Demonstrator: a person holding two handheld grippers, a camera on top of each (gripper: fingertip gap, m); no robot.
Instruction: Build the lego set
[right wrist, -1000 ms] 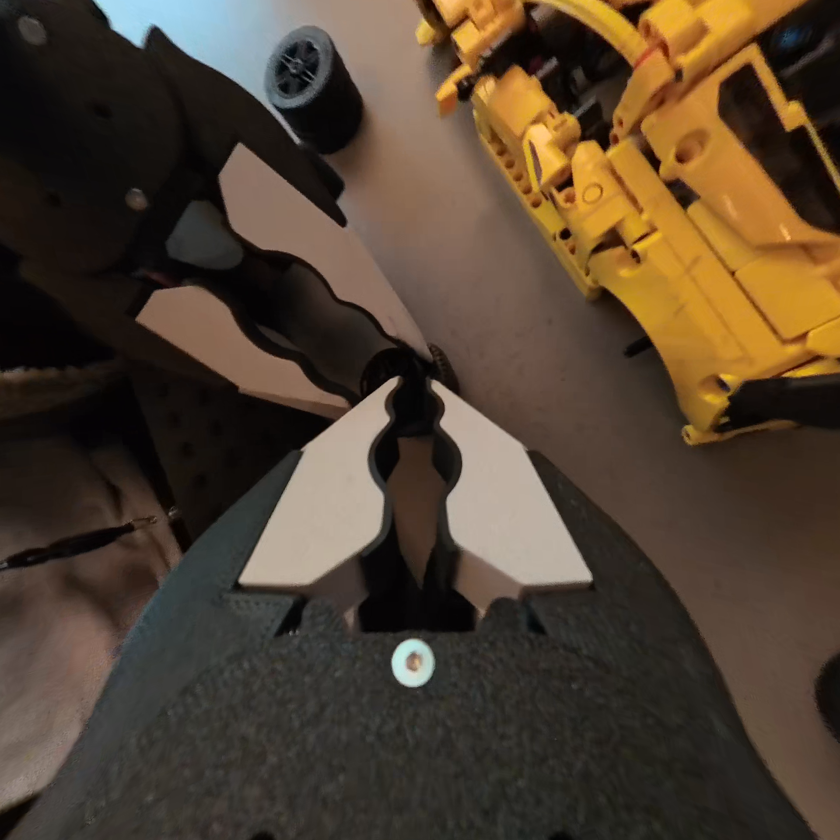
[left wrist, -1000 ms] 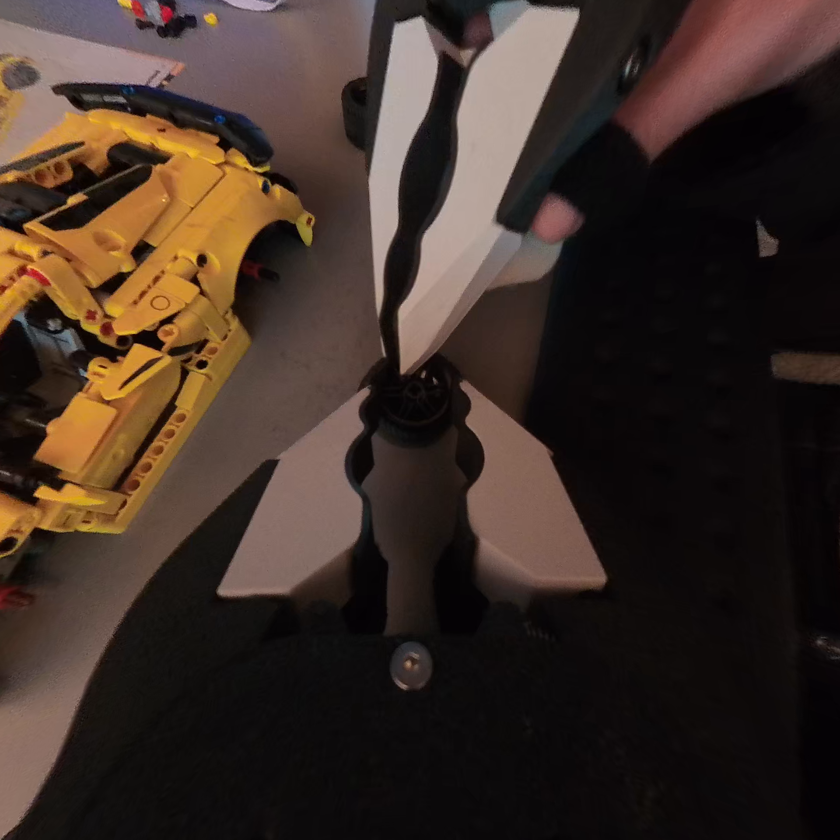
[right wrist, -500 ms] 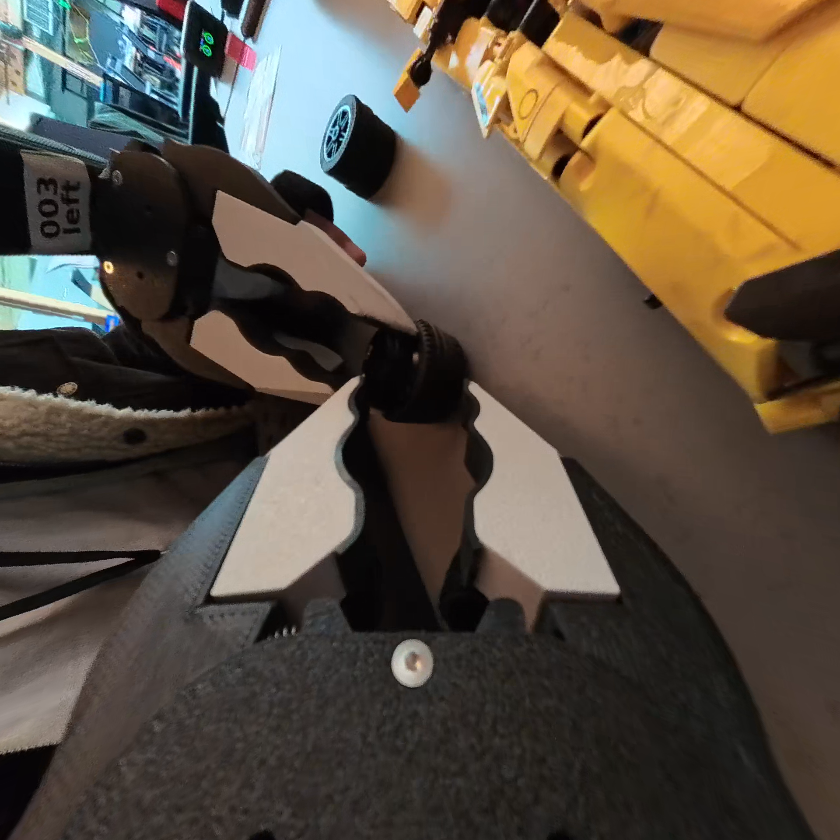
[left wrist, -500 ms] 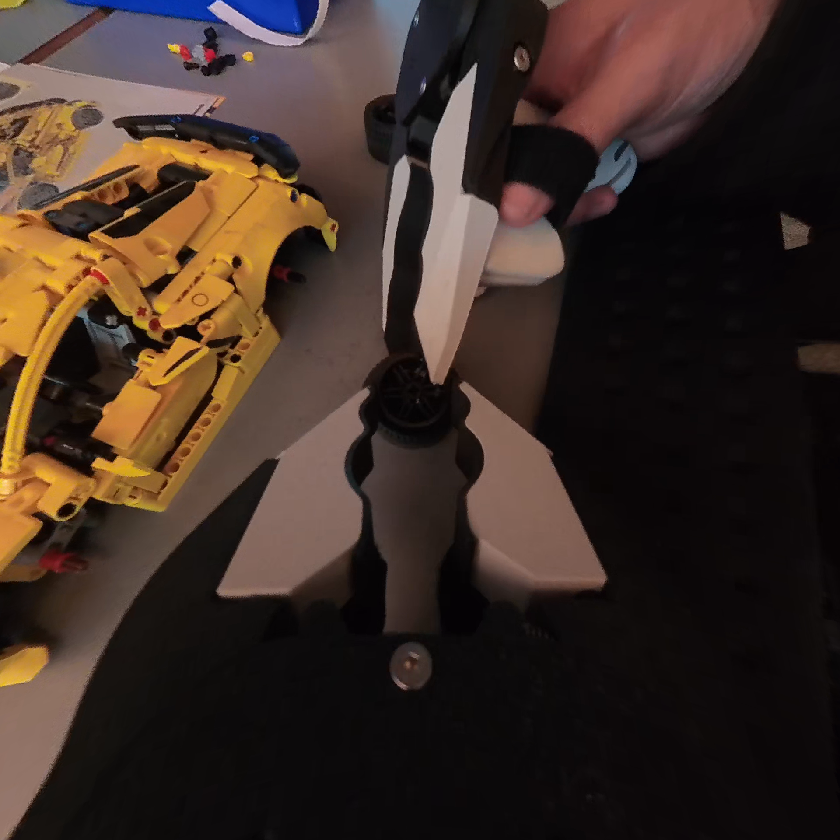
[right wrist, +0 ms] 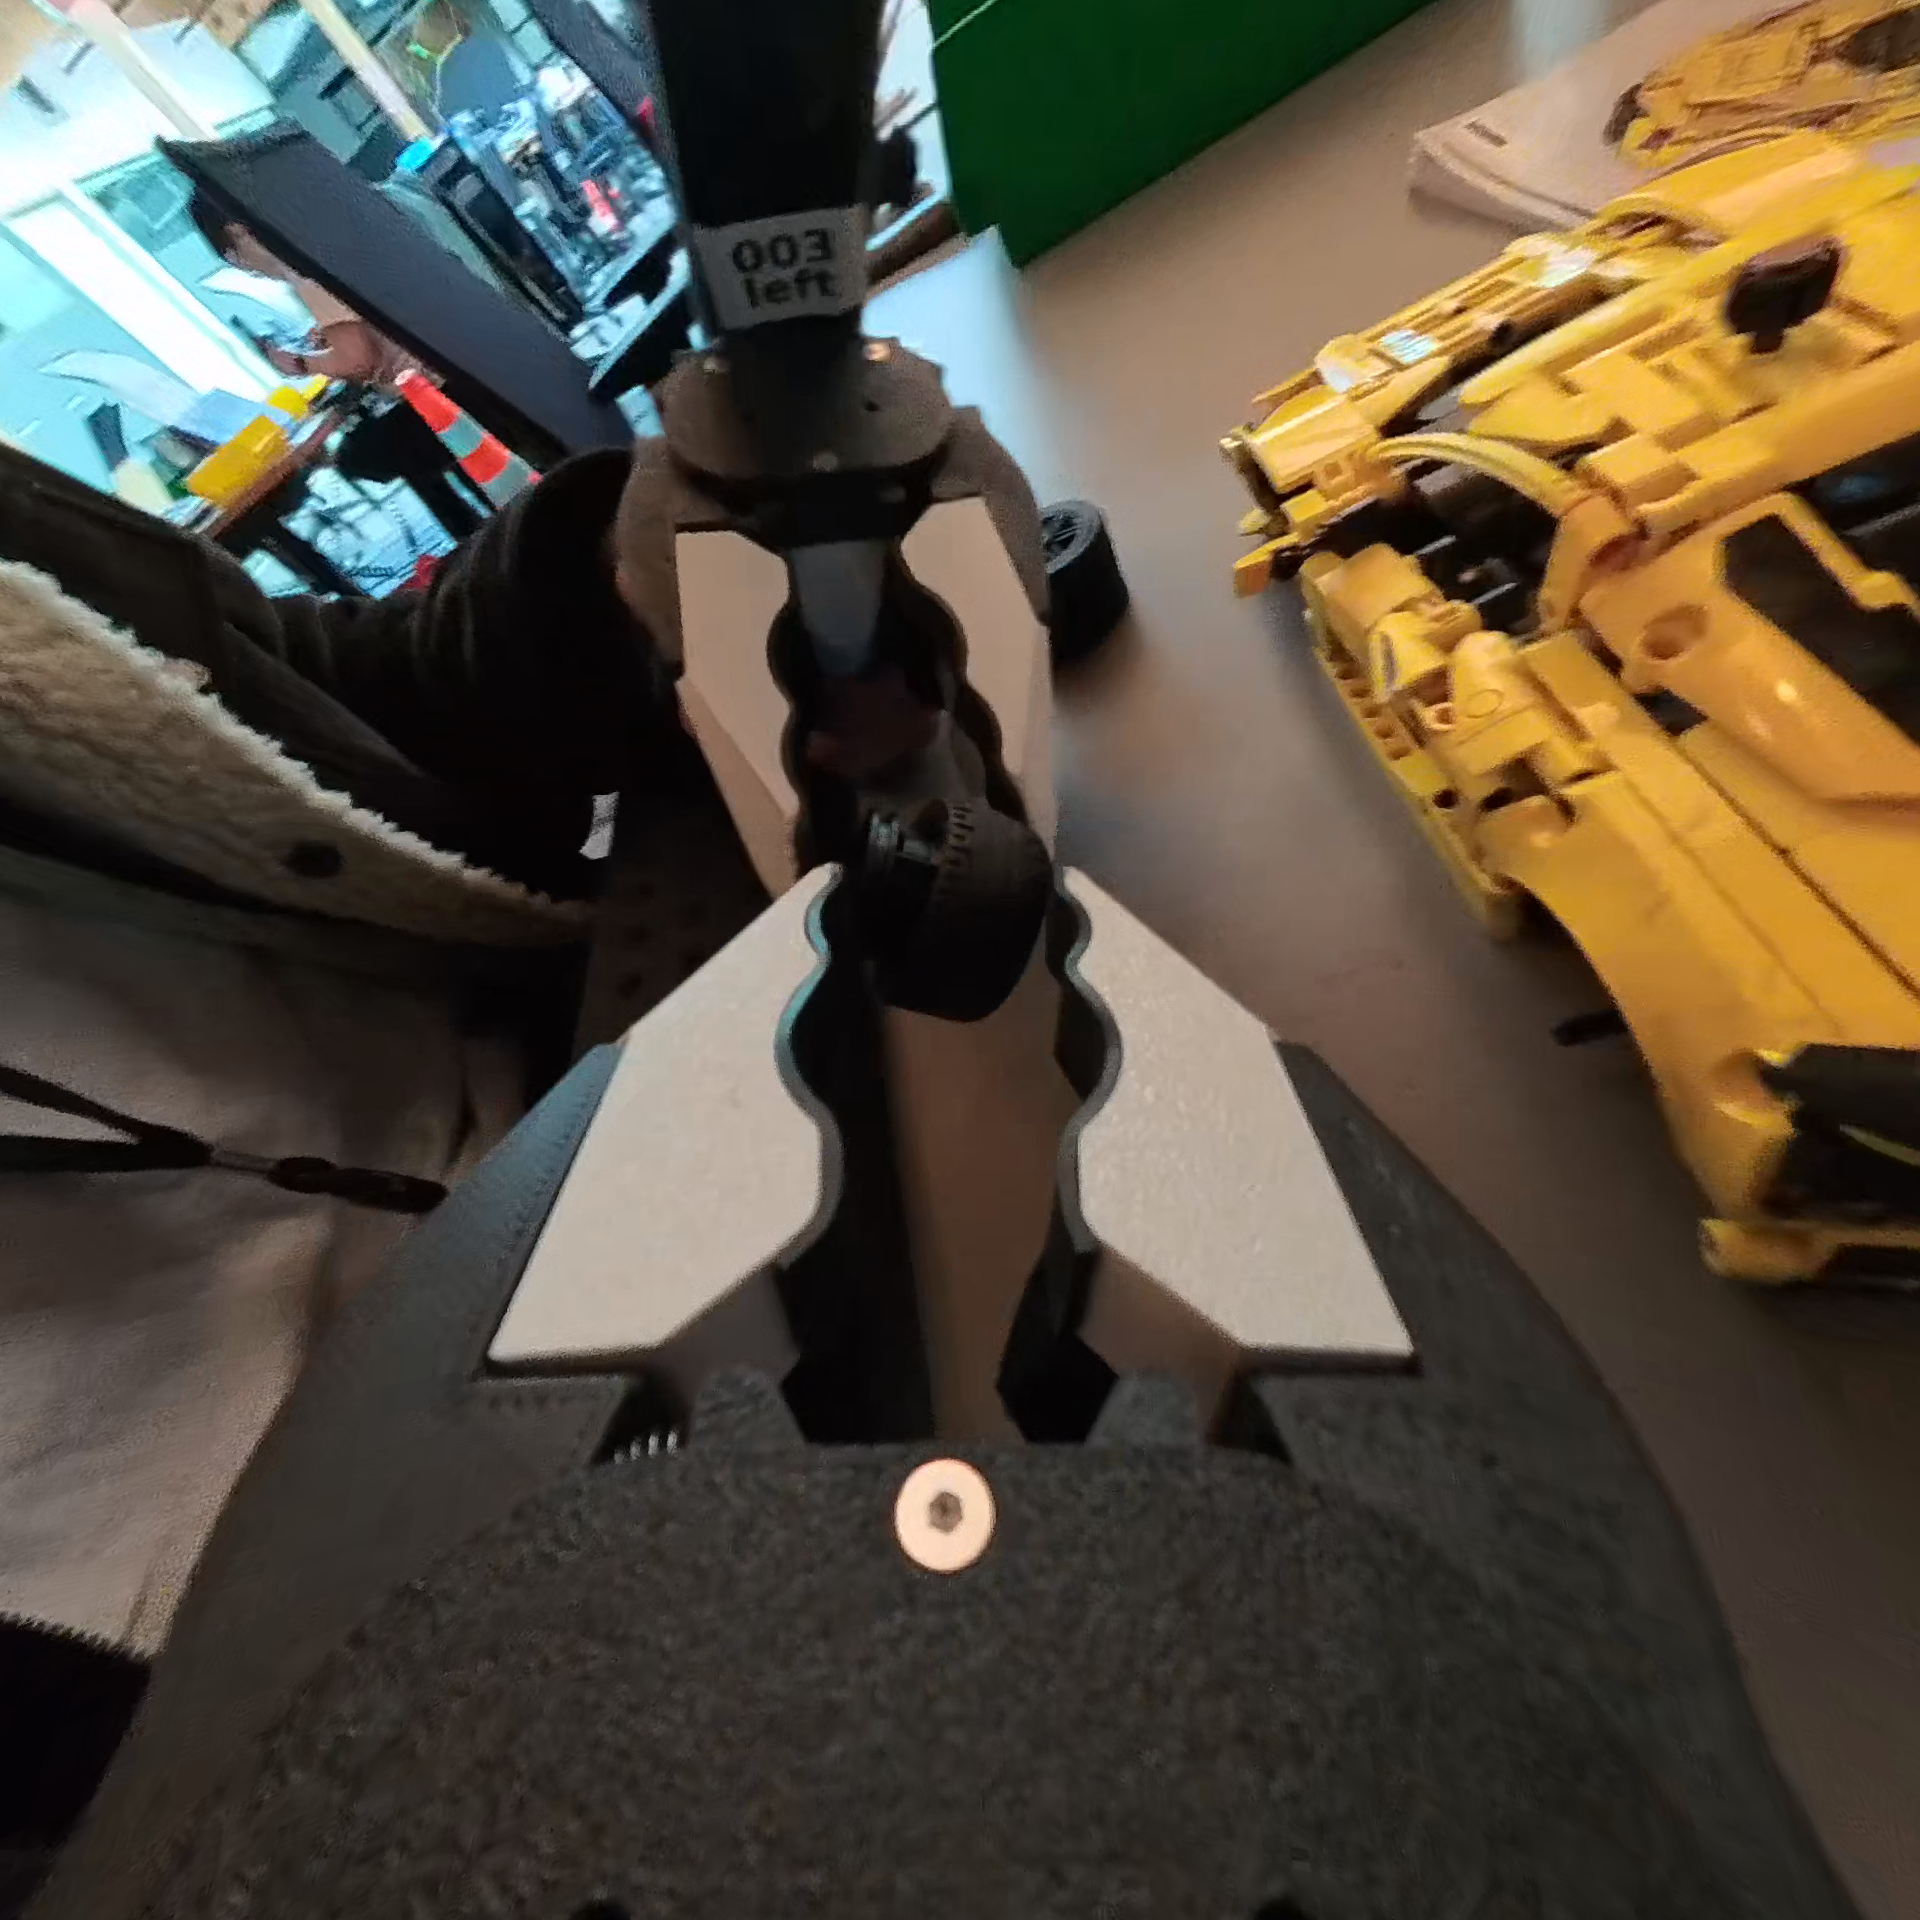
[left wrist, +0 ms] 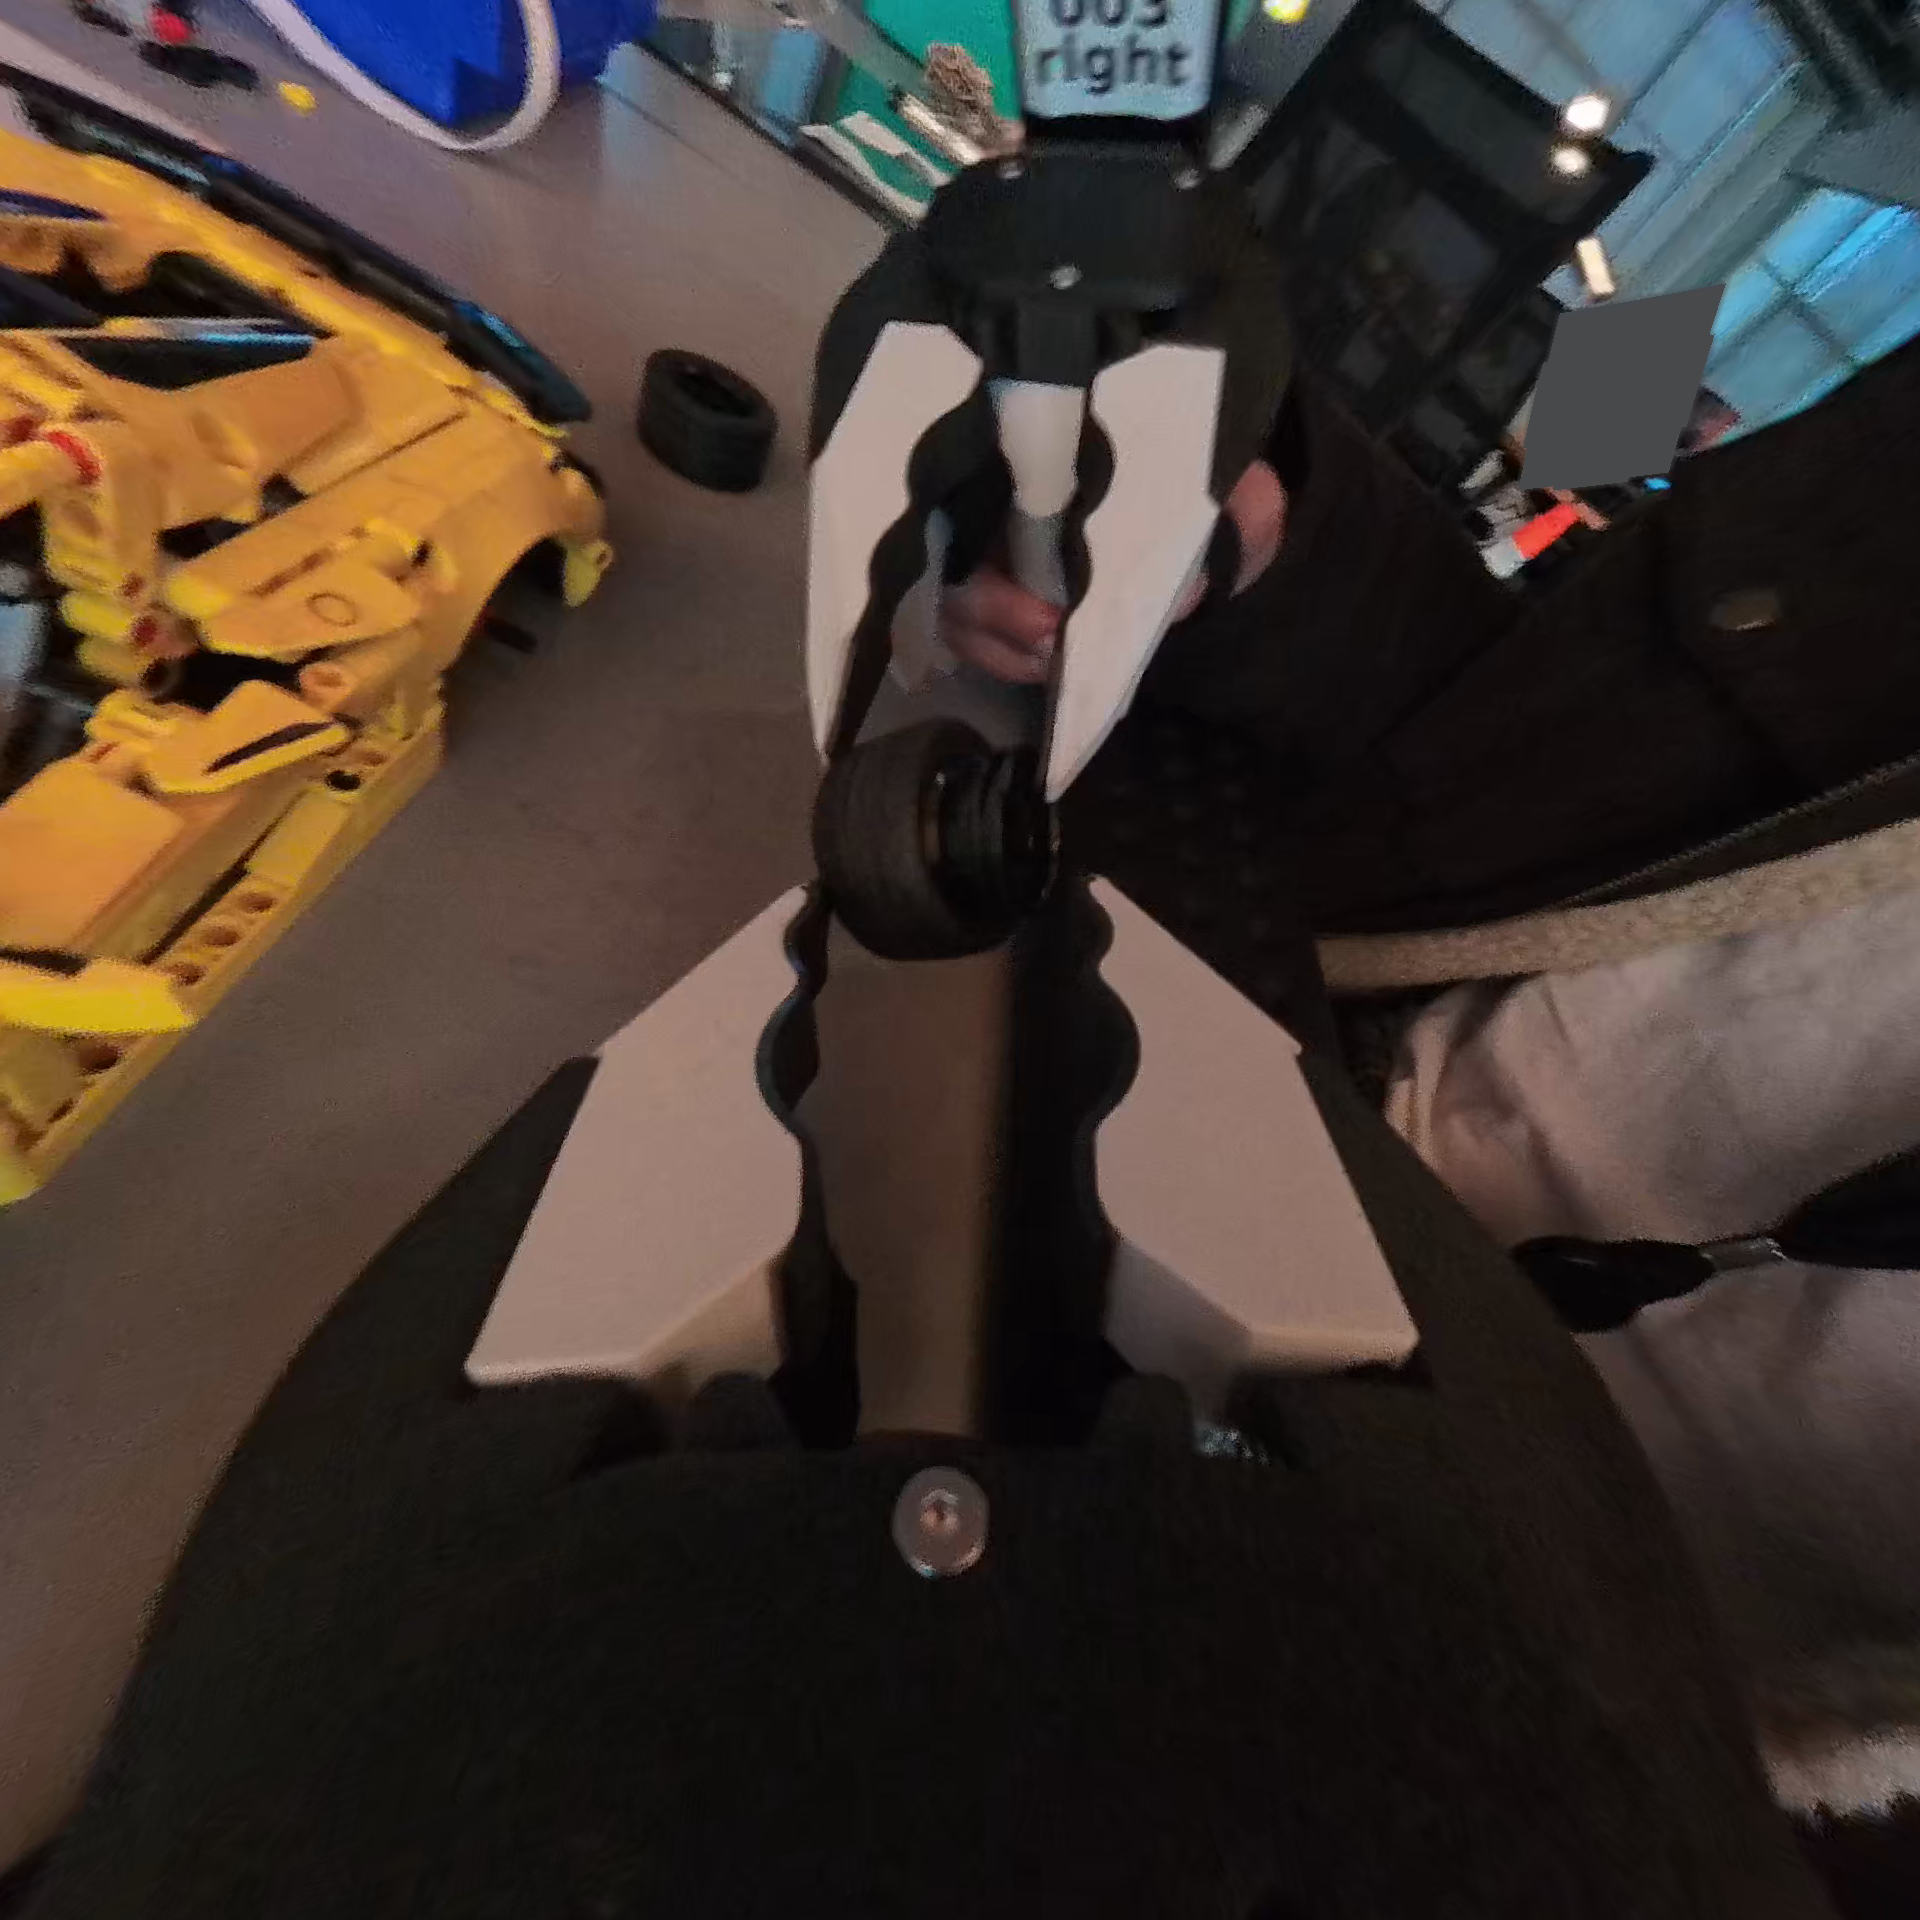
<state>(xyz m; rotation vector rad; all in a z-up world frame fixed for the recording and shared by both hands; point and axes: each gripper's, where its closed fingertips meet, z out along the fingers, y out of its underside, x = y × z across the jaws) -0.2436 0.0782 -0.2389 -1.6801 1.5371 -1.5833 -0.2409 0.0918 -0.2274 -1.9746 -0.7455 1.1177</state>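
A small black wheel [left wrist: 925,842], a tyre on a spoked rim, hangs in the air above the table's near edge. My left gripper [left wrist: 945,899] and my right gripper [right wrist: 951,883] face each other tip to tip. Both are closed on this wheel [right wrist: 961,914] from opposite sides. The right gripper [left wrist: 940,769] shows head-on in the left wrist view, and the left gripper [right wrist: 920,852] shows head-on in the right wrist view. The yellow Lego car [left wrist: 260,582] lies on the grey table [left wrist: 644,644], away from both grippers; it also shows in the right wrist view [right wrist: 1610,675].
A second loose black wheel [left wrist: 707,421] stands on the table beyond the grippers, also in the right wrist view [right wrist: 1086,582]. An instruction booklet [right wrist: 1538,156] and a green box [right wrist: 1091,104] lie at the back. A blue bag [left wrist: 468,62] is at the far edge. The person's jacket [right wrist: 260,831] is close by. The tips of both grippers are at nearly the same place.
Both grippers tilted up to face each other head-on. The wheel turned side-on between them; the tyre now sits on the rim that the left gripper held alone before.
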